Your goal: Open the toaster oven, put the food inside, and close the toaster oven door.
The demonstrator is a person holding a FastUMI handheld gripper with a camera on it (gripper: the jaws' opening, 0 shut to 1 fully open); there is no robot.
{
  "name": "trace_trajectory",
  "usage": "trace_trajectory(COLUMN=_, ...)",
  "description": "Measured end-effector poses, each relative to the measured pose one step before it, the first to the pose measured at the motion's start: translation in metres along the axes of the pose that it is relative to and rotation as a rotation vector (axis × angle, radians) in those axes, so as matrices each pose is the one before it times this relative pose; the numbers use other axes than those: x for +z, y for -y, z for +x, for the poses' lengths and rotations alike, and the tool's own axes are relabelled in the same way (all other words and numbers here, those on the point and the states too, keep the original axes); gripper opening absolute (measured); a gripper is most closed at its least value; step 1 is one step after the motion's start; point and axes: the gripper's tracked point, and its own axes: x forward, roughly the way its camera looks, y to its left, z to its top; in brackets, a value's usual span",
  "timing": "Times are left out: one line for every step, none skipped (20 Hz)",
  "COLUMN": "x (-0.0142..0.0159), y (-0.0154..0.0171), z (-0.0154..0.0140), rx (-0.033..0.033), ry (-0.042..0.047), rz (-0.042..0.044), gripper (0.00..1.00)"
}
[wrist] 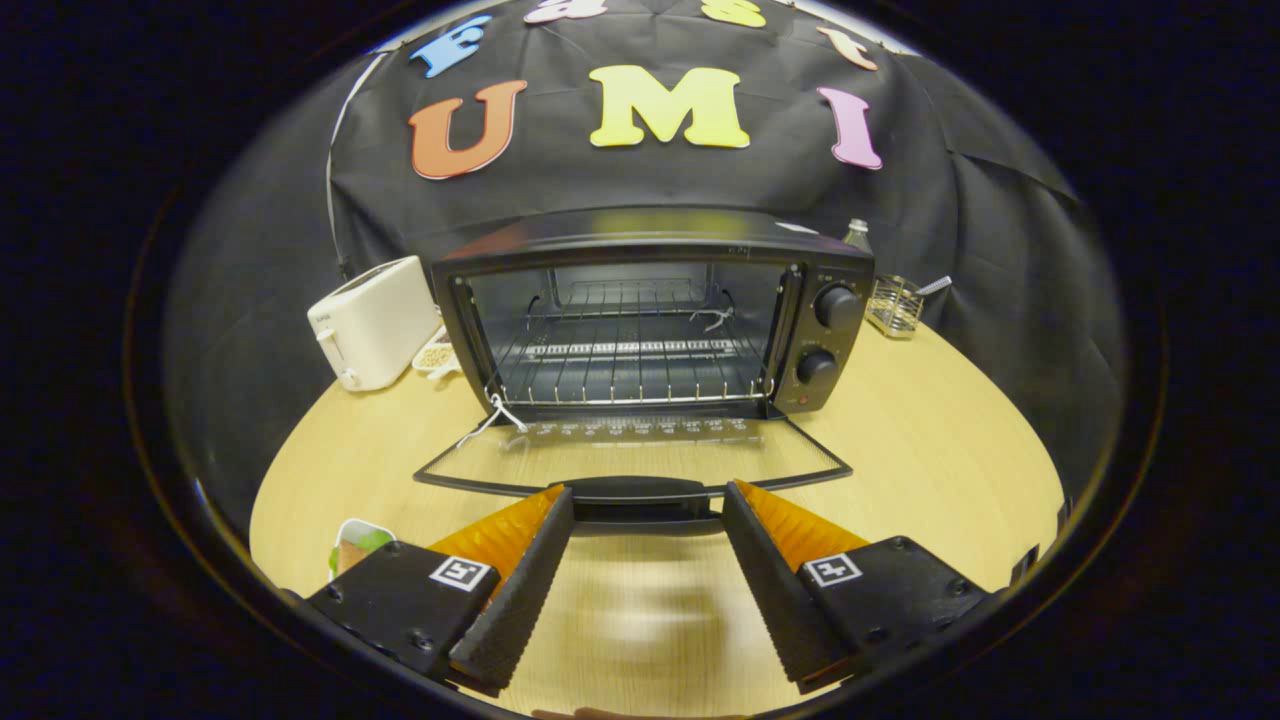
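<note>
Spread well apart, the gripper (648,505) is held low over the near part of the wooden worktop (930,450), and nothing is clamped between its two black fingers (520,585). The door handle (640,490) is seen just ahead of the fingertips, in line with the gap between them; whether the tips touch it cannot be told.

Beyond the fingers, the black toaster oven (650,315) is set toward the back edge of the worktop, roughly at its middle. Its glass door (630,455) is folded fully down and lies flat toward the gripper, so that the wood is seen through the pane. A wire rack (625,360) is seen inside the open cavity, and two round knobs (836,306) are stacked on the panel at the oven's right side. A white string (495,415) hangs at the left front corner of the rack.

A white toaster (372,322) is placed just beside the oven's left side, near the back edge. A small dish (436,357) of pale food is tucked between the two. A wire basket (893,305) is set near the back right edge, with a bottle top (855,235) showing behind the oven's right corner. A small container (355,545) holding something green and brown is placed at the near left edge, just beside the left finger.
</note>
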Motion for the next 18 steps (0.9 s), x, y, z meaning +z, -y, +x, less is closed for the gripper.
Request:
trace_trajectory(x=-0.00892, y=0.00115, z=0.0043, rx=-0.0006, ry=-0.02141, rz=0.0, gripper=0.99)
trace_trajectory(x=-0.00584, y=0.00051, z=0.00452, rx=0.00054, ry=-0.01123, rz=0.00139, gripper=0.98)
trace_trajectory(x=-0.00109, y=0.0011, z=0.00495, rx=-0.0018, ry=-0.00236, rz=-0.00968, gripper=0.99)
trace_trajectory(x=-0.00407, y=0.00095, z=-0.0009, rx=0.00196, ry=-0.00886, rz=-0.00609, gripper=0.99)
trace_trajectory(x=0.00586, y=-0.00034, z=0.00822, rx=0.00492, ry=0.03858, rz=0.00551, gripper=0.98)
trace_trajectory(x=0.00057, y=0.00137, z=-0.00523, rx=-0.00015, ry=0.00892, rz=-0.01354, gripper=0.98)
trace_trajectory(x=-0.0005, y=0.00237, z=0.00014, rx=-0.00004, ry=-0.01141, rz=-0.00657, gripper=0.98)
trace_trajectory(x=0.00046, y=-0.00125, z=0.00009, rx=0.01552, ry=-0.0041, rz=0.00621, gripper=0.98)
trace_trajectory(x=0.00151, y=-0.0051, z=-0.00237, rx=0.0395, ry=-0.00631, rz=0.00355, gripper=0.99)
trace_trajectory(x=0.00309, y=-0.00697, z=-0.00394, rx=0.04408, ry=0.00463, rz=0.00627, gripper=0.97)
trace_trajectory(x=0.00478, y=-0.00858, z=-0.00558, rx=0.05409, ry=-0.00082, rz=0.00275, gripper=0.96)
trace_trajectory(x=0.00358, y=-0.00936, z=-0.00652, rx=0.05947, ry=-0.00575, rz=0.00223, gripper=0.96)
trace_trajectory(x=0.00239, y=-0.01092, z=-0.00742, rx=0.05911, ry=-0.01196, rz=0.00433, gripper=0.96)
trace_trajectory(x=0.00068, y=-0.01237, z=-0.006, rx=0.0617, ry=-0.01186, rz=0.01004, gripper=0.96)
trace_trajectory(x=-0.00048, y=-0.01731, z=-0.00744, rx=0.08066, ry=-0.01983, rz=0.01231, gripper=0.96)
trace_trajectory(x=-0.00348, y=-0.02106, z=-0.00562, rx=0.09308, ry=-0.02454, rz=0.01377, gripper=0.96)
trace_trajectory(x=-0.00395, y=-0.02026, z=-0.00541, rx=0.0916, ry=-0.03169, rz=0.0218, gripper=0.96)
trace_trajectory(x=-0.00939, y=-0.01674, z=-0.00142, rx=0.07458, ry=-0.04844, rz=0.02845, gripper=0.94)
